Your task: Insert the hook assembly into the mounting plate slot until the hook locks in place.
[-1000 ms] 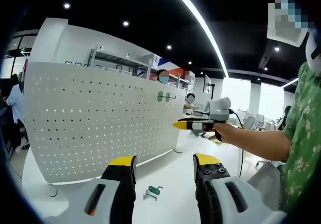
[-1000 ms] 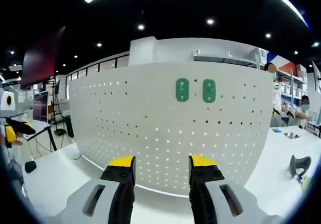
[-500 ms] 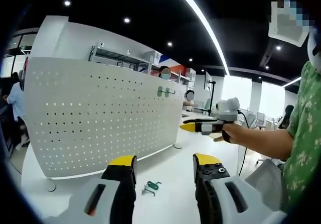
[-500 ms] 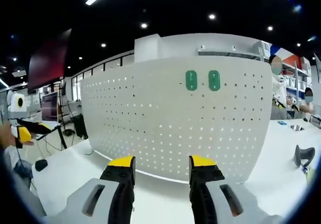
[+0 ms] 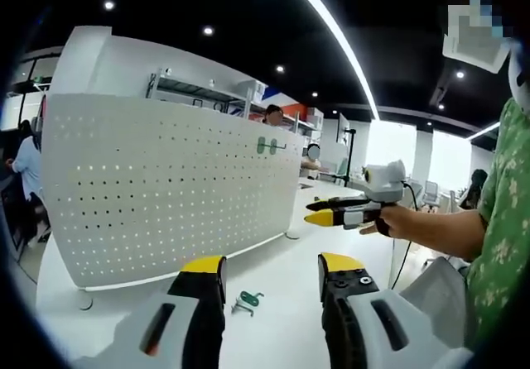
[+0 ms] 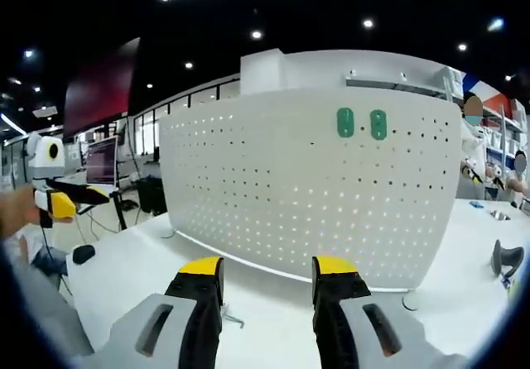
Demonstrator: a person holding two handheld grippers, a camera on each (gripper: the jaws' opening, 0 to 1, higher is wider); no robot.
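Note:
A white pegboard mounting plate (image 5: pixel 166 187) stands upright on the white table (image 5: pixel 281 328). Two green hook bases (image 5: pixel 267 145) sit side by side in its upper part, also seen head-on as green hook bases (image 6: pixel 362 123) on the pegboard (image 6: pixel 315 195). A loose green hook assembly (image 5: pixel 246 302) lies on the table between the jaws of my left gripper (image 5: pixel 272 271), which is open and empty above it. My right gripper (image 6: pixel 267 271) is open and empty, well back from the board. A hand holds that right gripper (image 5: pixel 335 213) out over the table.
A black curved object (image 6: pixel 505 259) stands on the table at the far right. The board's round foot (image 6: pixel 408 301) rests near its right end. My left gripper (image 6: pixel 62 202) shows at the far left. People and shelves stand behind the board.
Both views have drawn back from the pegboard, which looks smaller now. In the left gripper view the right gripper has drifted right and lower. The loose hook stays on the table.

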